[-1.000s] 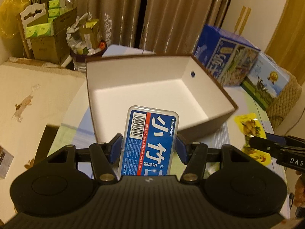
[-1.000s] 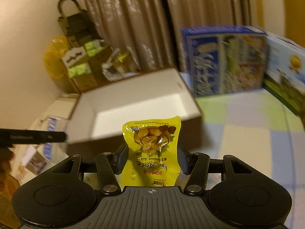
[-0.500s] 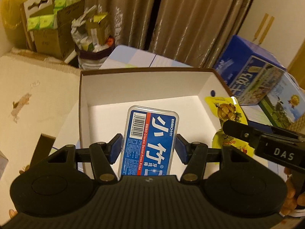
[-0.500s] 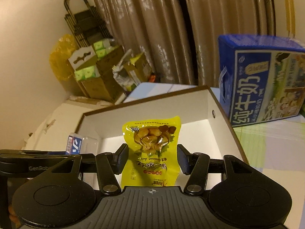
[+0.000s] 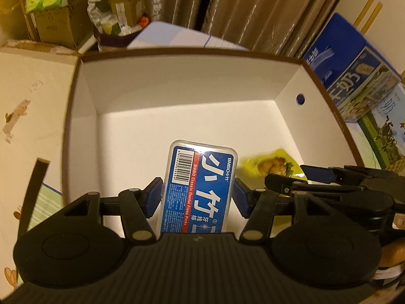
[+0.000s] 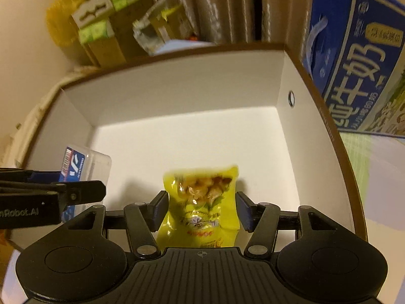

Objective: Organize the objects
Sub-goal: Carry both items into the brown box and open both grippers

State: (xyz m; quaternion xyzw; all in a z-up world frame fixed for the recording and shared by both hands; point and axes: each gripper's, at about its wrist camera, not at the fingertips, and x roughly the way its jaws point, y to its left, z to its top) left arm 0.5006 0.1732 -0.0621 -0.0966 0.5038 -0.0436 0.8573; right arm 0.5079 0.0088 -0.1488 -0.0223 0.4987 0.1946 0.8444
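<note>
Left wrist view: left gripper (image 5: 197, 197) pinches a clear floss-pick case (image 5: 198, 190) between its blue pads (image 5: 153, 196), both pads flat against the case sides. Case label is blue with a red stripe and a barcode; it reads "BMBO", "BMBO Classic Dental Floss Picks", plus large white Chinese characters. Case is held over the near part of the open white box (image 5: 177, 81), whose rim is brown. One round hole (image 5: 300, 99) in the box's right wall. Right gripper (image 5: 301, 177) enters from the right at the same height, with a yellow snack pouch (image 5: 272, 164) at its tips, blurred. A bit of the person's hand (image 5: 391, 254) shows at the far right edge, behind that gripper's body. Blue milk carton (image 5: 354, 71) stands right of the box; its print is too warped to read here. Cardboard boxes (image 5: 50, 12) sit far left by the curtains (image 5: 253, 7).

Right wrist view: right gripper (image 6: 201, 209) is pressed against the snack pouch (image 6: 202, 202), one pad on each side. Pouch is yellow with a clear window showing brown pieces; its red print is blurred, unreadable. It hangs over the near-centre floor of the box (image 6: 177, 88). Left gripper (image 6: 76, 195) comes in from the left, body marked "nRobot.AI" (cut off), carrying the floss case (image 6: 83, 164). Milk carton (image 6: 359, 58), far right, shows big white Chinese characters.
</note>
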